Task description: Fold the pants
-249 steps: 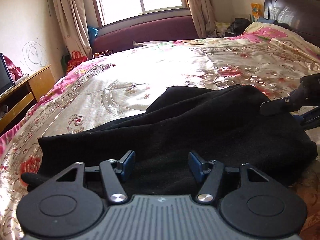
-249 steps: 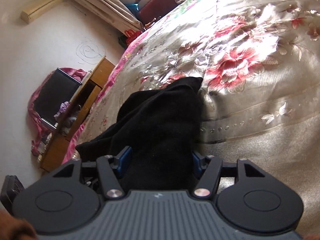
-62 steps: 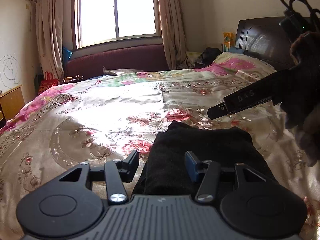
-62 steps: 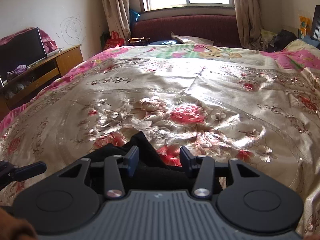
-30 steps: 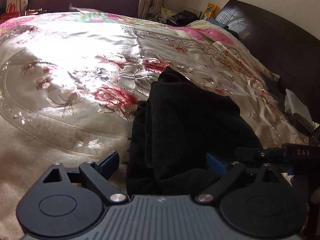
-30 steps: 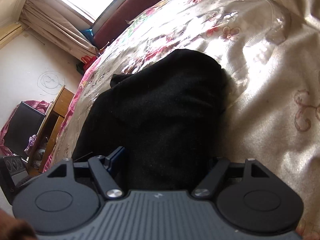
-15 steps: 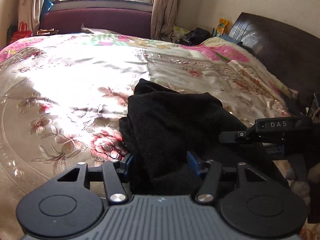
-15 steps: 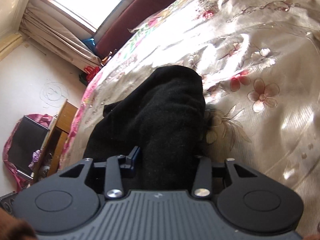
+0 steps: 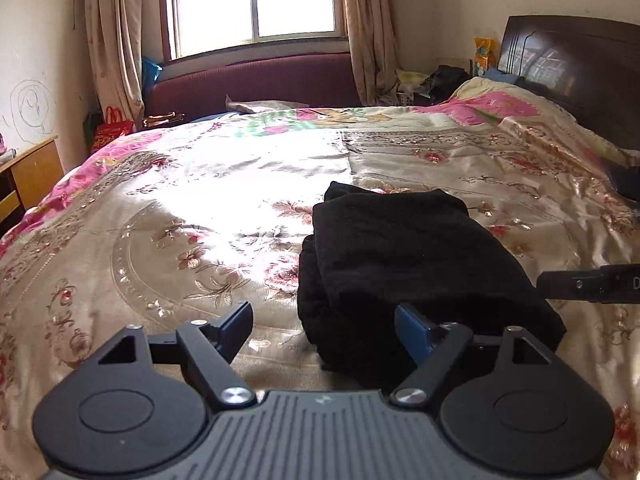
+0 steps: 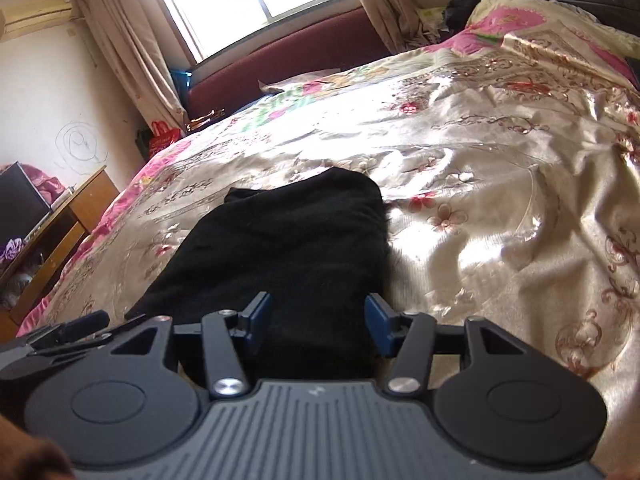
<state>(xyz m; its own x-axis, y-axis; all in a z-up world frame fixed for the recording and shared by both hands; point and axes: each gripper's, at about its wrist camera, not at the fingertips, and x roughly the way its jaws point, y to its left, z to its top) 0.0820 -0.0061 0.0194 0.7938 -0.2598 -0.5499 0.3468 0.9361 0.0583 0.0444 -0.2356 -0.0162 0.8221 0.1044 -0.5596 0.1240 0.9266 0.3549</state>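
The left tongs are matte black, with blue pads, two round discs at 7 and 5 o'clock, silver pivot screws and a ribbed grey body at 6 o'clock. The right tongs are built the same, with blue pads; white lettering marks one arm.

floral satin bedspread, maroon sofa under curtained window, wooden desk

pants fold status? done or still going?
Looks nearly done: the black pants lie in a compact layered stack on the floral bedspread. Nothing gripped: left tongs opening, right tongs opening, pads clear of the cloth. Left: maybe tidying the uneven far corner.
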